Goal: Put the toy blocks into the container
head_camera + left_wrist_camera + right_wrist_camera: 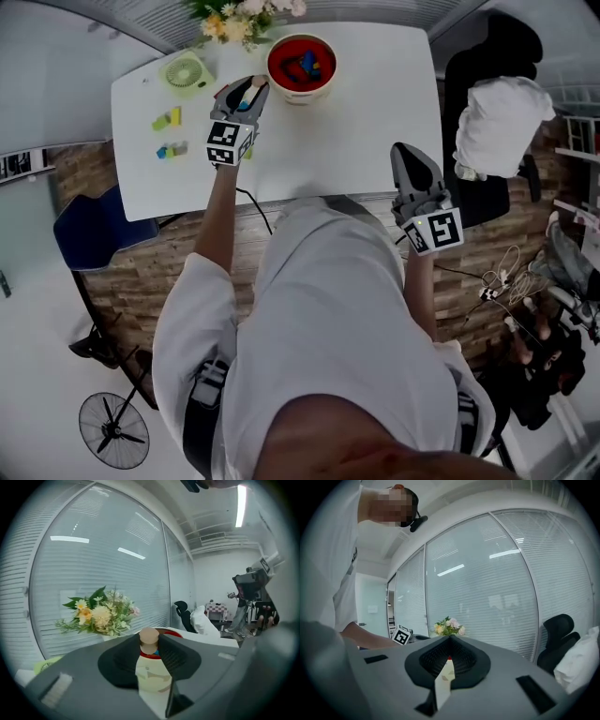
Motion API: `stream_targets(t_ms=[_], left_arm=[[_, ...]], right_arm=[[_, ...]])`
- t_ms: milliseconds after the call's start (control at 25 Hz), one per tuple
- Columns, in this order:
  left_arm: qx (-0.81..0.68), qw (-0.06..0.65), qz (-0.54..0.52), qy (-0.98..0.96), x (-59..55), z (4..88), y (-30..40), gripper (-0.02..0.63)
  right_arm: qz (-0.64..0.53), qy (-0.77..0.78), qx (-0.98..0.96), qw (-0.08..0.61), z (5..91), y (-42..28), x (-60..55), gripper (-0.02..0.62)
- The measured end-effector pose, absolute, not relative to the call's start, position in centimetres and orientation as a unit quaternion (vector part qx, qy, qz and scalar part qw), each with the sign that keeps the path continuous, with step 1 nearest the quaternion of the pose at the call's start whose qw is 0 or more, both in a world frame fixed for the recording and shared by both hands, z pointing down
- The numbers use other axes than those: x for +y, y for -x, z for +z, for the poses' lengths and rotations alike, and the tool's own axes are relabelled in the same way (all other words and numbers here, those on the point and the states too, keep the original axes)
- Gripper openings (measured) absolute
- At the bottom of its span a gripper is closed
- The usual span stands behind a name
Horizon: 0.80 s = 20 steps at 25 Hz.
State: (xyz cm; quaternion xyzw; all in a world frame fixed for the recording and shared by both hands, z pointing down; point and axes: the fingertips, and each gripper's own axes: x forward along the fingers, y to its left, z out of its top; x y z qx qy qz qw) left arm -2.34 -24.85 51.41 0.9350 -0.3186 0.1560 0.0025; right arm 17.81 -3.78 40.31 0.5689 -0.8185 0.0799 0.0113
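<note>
Head view has the left tongs (249,89) over the far part of the table (356,131), clamped on a block (149,637). In the left gripper view its tan rounded end sits pinched between the two tips, which stand partly apart around it. How the rest of the block lies I cannot tell.

The bowl (302,94) is what the next move turns on. It stands just ahead of the left tongs' tips and a little to their right, close but not under them. In the left gripper view its red rim shows directly behind the held block, so the tongs point almost straight at it. A short carry forward and rightward should, I judge, put the block above the opening before letting go (a few blocks already lie inside).

Loose blocks (167,119) lie on the table to the left of the left tongs, with another cluster (172,150) nearer the person, level with the marker cube.

Right tongs (409,155) hang off the table's near edge, well apart from the bowl, tips together with nothing between them. The left is plainly the nearer.
</note>
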Motion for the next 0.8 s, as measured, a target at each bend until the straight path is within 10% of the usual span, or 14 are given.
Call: stream_targets(t_ms=[800], left_arm=[[-0.281,0.019,0.223,-0.933,-27.9,56.2,-5.5,0.123]], right_arm=[[0.088,-0.641,-0.763,0.000,40.8,-23.5,0.9,0.002]])
